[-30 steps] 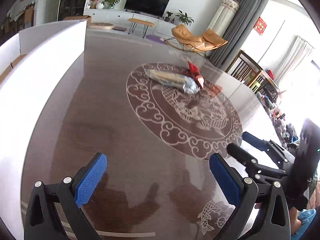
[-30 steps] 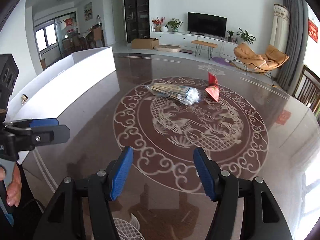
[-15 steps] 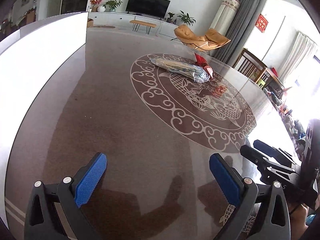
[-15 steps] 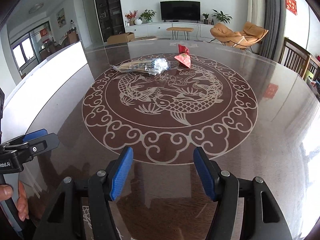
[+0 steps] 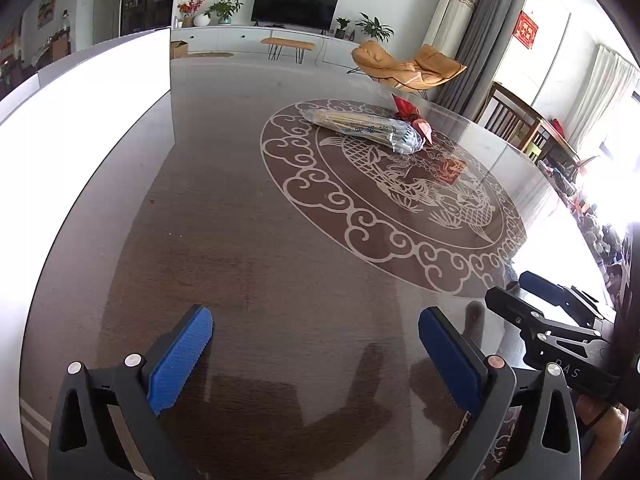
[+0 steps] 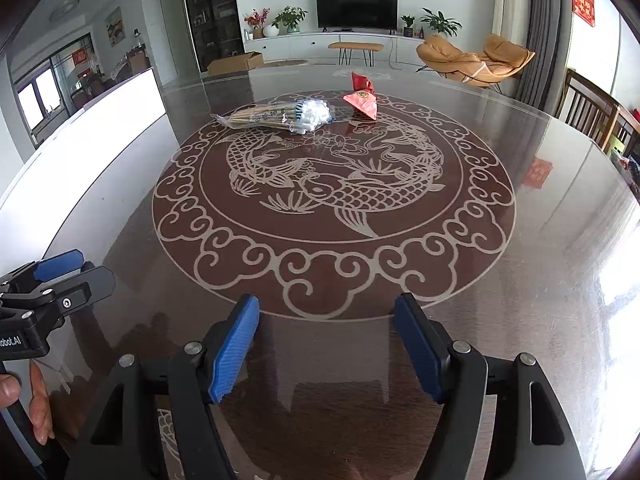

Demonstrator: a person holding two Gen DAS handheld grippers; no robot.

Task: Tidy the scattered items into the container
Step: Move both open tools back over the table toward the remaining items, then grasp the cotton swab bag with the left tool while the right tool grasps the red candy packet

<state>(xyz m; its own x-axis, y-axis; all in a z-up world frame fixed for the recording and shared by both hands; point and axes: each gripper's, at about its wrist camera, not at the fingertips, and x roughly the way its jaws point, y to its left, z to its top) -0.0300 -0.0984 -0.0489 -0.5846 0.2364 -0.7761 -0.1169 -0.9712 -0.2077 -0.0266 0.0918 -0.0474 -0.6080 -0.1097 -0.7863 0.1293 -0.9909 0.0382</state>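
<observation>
A living room with a television, plants and a tan lounge chair lies behind a round dark glass-topped table [image 6: 540, 264] bearing a pale fish-and-cloud medallion [image 6: 332, 200]. On the medallion's far part lies a clear plastic bag of sticks [image 6: 280, 116], possibly cotton swabs, since the white tips are small at this range. Just beside it, at the medallion's far rim, sits a red packet [image 6: 362, 100]. A white container [image 5: 88, 120] stands well off the medallion, along the table's left side. Near the medallion's near rim, the left gripper [image 5: 316, 356] is spread wide with nothing between its blue pads. The right gripper [image 6: 326, 344] is opening, its jaws also empty.
</observation>
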